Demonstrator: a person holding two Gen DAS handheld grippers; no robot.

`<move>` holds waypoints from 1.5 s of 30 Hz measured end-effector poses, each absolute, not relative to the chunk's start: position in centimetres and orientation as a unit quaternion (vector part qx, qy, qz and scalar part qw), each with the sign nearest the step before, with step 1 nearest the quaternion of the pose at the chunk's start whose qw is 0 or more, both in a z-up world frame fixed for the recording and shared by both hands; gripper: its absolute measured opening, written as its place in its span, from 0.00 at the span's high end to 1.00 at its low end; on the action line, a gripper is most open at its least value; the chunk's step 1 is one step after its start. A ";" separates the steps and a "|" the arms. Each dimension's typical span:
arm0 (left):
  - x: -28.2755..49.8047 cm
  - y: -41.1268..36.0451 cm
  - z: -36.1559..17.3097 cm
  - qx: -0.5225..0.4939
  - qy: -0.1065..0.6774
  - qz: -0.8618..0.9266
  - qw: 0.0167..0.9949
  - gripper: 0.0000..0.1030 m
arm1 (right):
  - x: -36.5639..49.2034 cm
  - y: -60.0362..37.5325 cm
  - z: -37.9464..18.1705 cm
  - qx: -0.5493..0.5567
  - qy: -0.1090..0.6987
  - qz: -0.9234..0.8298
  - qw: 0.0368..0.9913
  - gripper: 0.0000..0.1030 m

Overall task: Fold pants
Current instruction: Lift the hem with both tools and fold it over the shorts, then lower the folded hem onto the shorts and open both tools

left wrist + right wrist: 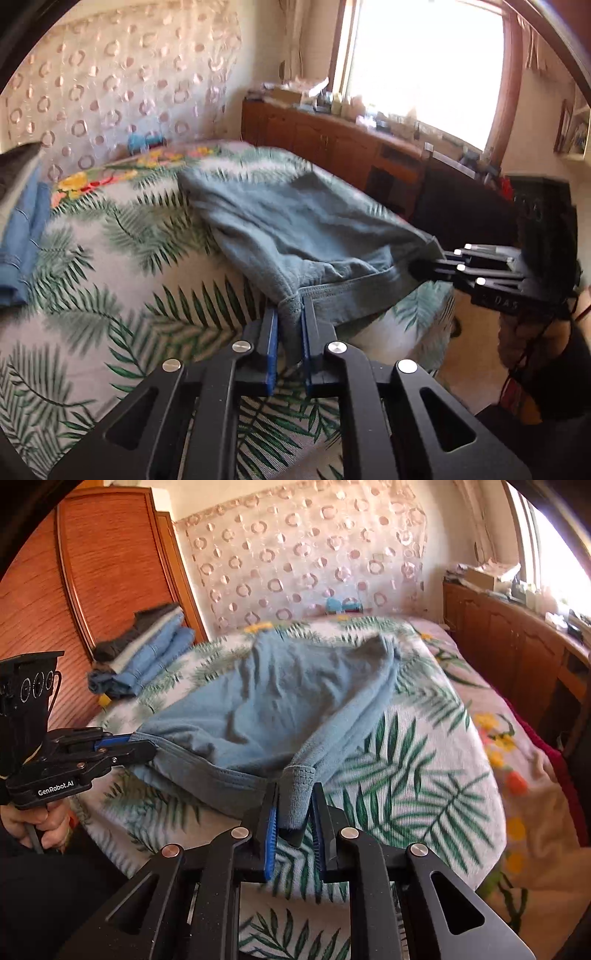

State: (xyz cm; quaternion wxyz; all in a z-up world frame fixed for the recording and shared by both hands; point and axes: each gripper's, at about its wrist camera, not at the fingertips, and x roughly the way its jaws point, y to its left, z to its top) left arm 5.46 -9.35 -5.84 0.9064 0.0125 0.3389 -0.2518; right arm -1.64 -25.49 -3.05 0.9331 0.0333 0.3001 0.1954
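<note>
Nearest the lens, the left gripper (290, 325) has its blue pads clamped on the waistband of the blue pants (295, 221); the right gripper (293, 812) is clamped on the same band further right; the band hangs lifted between them, the legs trailing far across the leaf-print bedspread (406, 757); a folded stack of clothes (147, 646) sits far left by the wooden headboard (92, 572); cluttered wooden cabinets (517, 646) line the right under the window (424, 55).
</note>
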 end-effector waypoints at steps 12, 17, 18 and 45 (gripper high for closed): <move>3.1 -6.2 4.8 -0.005 0.233 -0.245 0.941 0.89 | -3.4 -23.5 6.3 0.014 0.191 0.235 0.953 0.85; 2.5 -4.8 8.1 -0.002 0.198 -0.235 0.952 0.89 | -4.0 -22.3 9.7 -0.004 0.152 0.247 0.957 0.85; 2.5 -4.6 8.5 -0.002 0.193 -0.233 0.953 0.89 | -4.2 -22.1 10.1 -0.006 0.147 0.250 0.957 0.85; 14.3 -0.7 8.8 0.008 0.179 -0.129 0.975 0.89 | 11.4 -14.5 13.5 -0.043 0.108 0.242 0.963 0.85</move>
